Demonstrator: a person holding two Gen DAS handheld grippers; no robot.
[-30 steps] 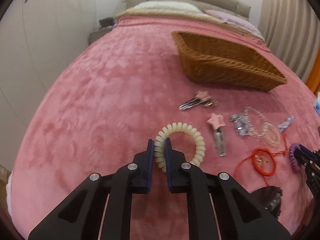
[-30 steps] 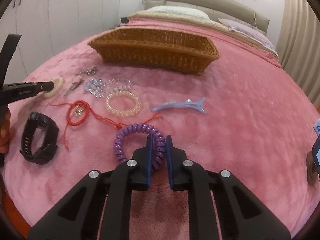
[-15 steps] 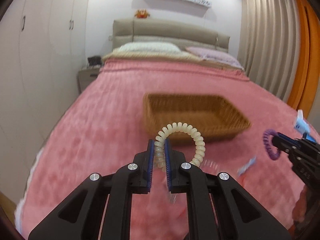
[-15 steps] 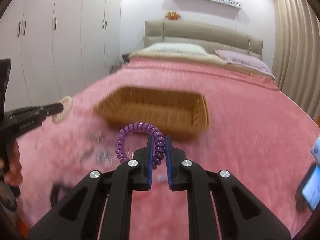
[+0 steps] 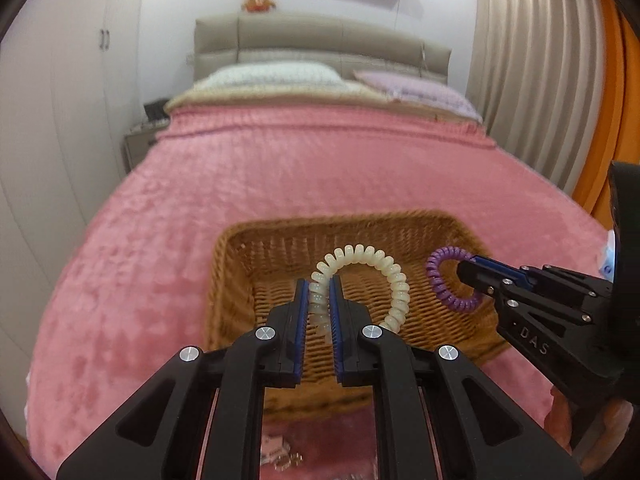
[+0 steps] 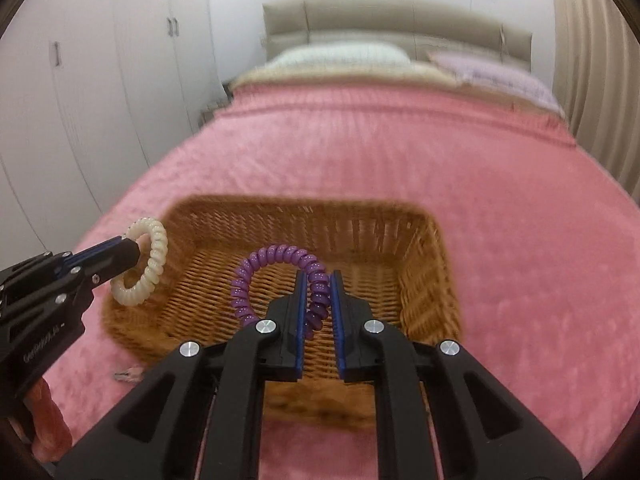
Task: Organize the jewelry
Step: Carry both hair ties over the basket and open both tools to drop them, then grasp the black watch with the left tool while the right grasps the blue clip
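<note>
My left gripper (image 5: pixel 319 286) is shut on a cream spiral hair tie (image 5: pixel 396 280) and holds it in the air over the wicker basket (image 5: pixel 240 248). My right gripper (image 6: pixel 318 278) is shut on a purple spiral hair tie (image 6: pixel 256 264) and holds it over the same basket (image 6: pixel 432 248). The left gripper (image 6: pixel 134 250) with the cream tie (image 6: pixel 154 264) hangs at the basket's left rim in the right wrist view. The right gripper (image 5: pixel 466 272) with the purple tie (image 5: pixel 440 280) hangs over the basket's right part in the left wrist view. The basket's floor looks bare.
The basket stands on a pink bedspread (image 5: pixel 280 168). Small clips lie on it before the basket (image 5: pixel 280 454), and one clip (image 6: pixel 126 374) lies at its front left. Pillows and a headboard (image 6: pixel 400 24) are behind, wardrobes on the left, curtains on the right.
Both grippers lifted their hair ties off the bedspread and carried them forward over the basket. The basket is now close under both grippers.
</note>
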